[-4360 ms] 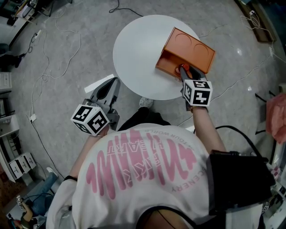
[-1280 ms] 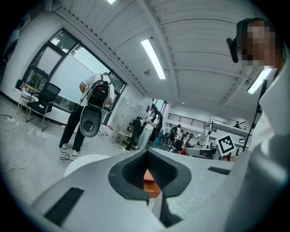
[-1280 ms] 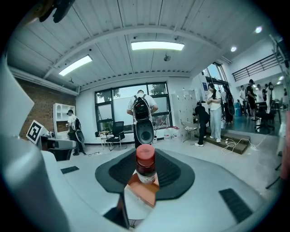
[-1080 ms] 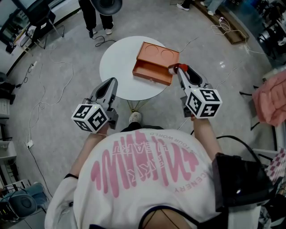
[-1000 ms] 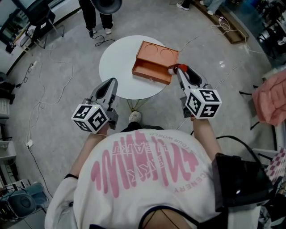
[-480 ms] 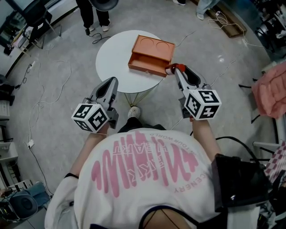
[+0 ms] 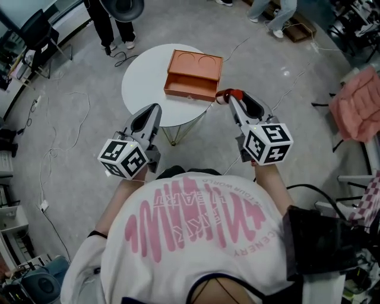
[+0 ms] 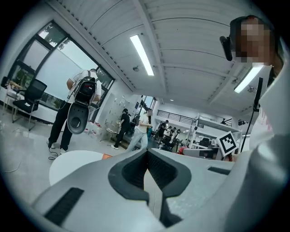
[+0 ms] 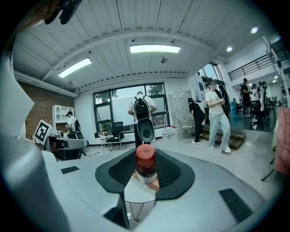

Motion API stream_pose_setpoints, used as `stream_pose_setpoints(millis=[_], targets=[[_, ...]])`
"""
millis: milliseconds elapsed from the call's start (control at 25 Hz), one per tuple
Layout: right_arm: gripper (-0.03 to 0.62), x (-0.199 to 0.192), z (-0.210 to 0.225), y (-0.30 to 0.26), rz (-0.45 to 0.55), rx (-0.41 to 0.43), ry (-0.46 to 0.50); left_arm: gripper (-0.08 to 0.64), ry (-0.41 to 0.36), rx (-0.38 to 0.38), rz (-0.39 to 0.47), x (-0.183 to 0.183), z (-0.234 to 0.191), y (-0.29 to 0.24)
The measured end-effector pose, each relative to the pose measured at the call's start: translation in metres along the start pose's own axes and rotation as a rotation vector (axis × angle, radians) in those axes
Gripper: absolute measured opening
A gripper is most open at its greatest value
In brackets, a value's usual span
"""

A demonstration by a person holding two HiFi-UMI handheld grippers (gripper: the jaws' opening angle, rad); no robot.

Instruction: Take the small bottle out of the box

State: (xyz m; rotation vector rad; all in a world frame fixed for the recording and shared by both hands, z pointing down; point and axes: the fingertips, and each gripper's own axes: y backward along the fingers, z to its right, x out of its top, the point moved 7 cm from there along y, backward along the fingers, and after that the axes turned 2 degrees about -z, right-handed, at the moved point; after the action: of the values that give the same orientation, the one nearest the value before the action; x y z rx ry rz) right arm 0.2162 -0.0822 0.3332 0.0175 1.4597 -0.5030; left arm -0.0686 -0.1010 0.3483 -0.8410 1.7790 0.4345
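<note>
The small bottle [image 7: 227, 94], clear with a red cap, is held off the table between the jaws of my right gripper [image 7: 231, 101]. In the right gripper view the bottle [image 9: 146, 165] stands upright between the black pads of that gripper [image 9: 146, 171]. The orange box [image 7: 193, 74] lies on the round white table [image 7: 145, 80] with its drawer pulled out, a little beyond the bottle. My left gripper [image 7: 154, 110] hangs shut and empty near the table's front edge. Its jaws meet in the left gripper view [image 8: 147, 154].
Cables run over the grey floor left of the table. A person with a dark backpack [image 7: 113, 12] stands beyond the table, another [image 7: 273, 12] at the back right. A pink cloth [image 7: 356, 107] hangs at the right. The table legs [image 9: 136, 210] show under the right gripper's jaws.
Both grippers have drawn back from the table toward me, and the table and box now lie farther off. The bottle has stayed in the right gripper and the left has stayed shut.
</note>
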Motion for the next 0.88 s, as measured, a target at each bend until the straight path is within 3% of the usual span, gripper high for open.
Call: stream_pose_setpoints(millis=[480,880], targets=[[0.124,0.019,-0.051,0.002,0.048,-0.129,-0.025,0.008,0.003,-0.116,-0.028,0.036,-0.044,0.016],[0.124,0.008,-0.099,0.019,0.046,-0.231,-0.044,0.008,0.008,-0.202,-0.054,0.042,-0.067,0.044]])
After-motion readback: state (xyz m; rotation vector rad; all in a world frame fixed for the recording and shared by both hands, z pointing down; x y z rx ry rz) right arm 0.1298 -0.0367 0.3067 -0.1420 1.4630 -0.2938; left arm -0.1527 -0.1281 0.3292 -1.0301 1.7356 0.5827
